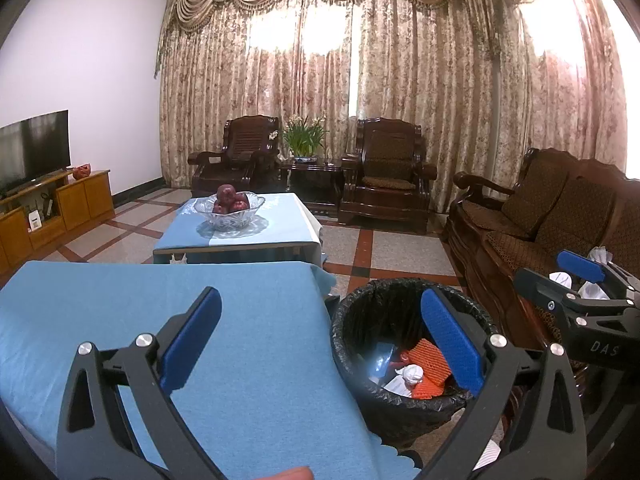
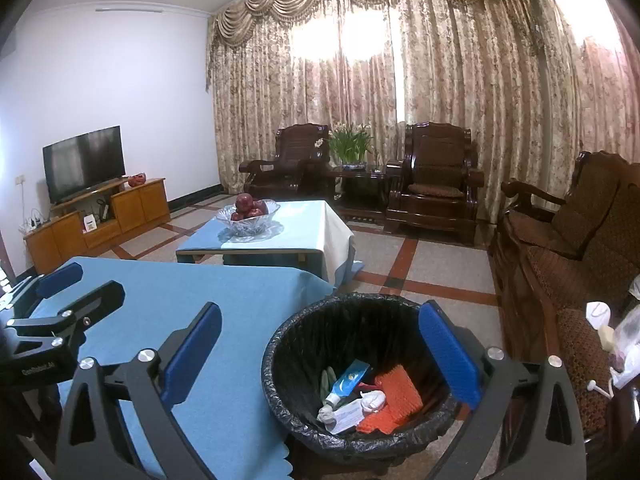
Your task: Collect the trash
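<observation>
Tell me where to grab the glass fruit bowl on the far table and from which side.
Take the fruit bowl by its flared, scalloped rim, probably on the near side facing the tongs, one finger inside and one outside. The apples are heaped in the middle, so a grip from straight above looks blocked, and the bowl looks too wide to span. Both the left tongs and the right tongs are open and empty.

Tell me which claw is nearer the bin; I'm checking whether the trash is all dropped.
Right, judging by both views. The right claw hangs open above the bin; the left claw hangs open over the table edge beside it.
</observation>
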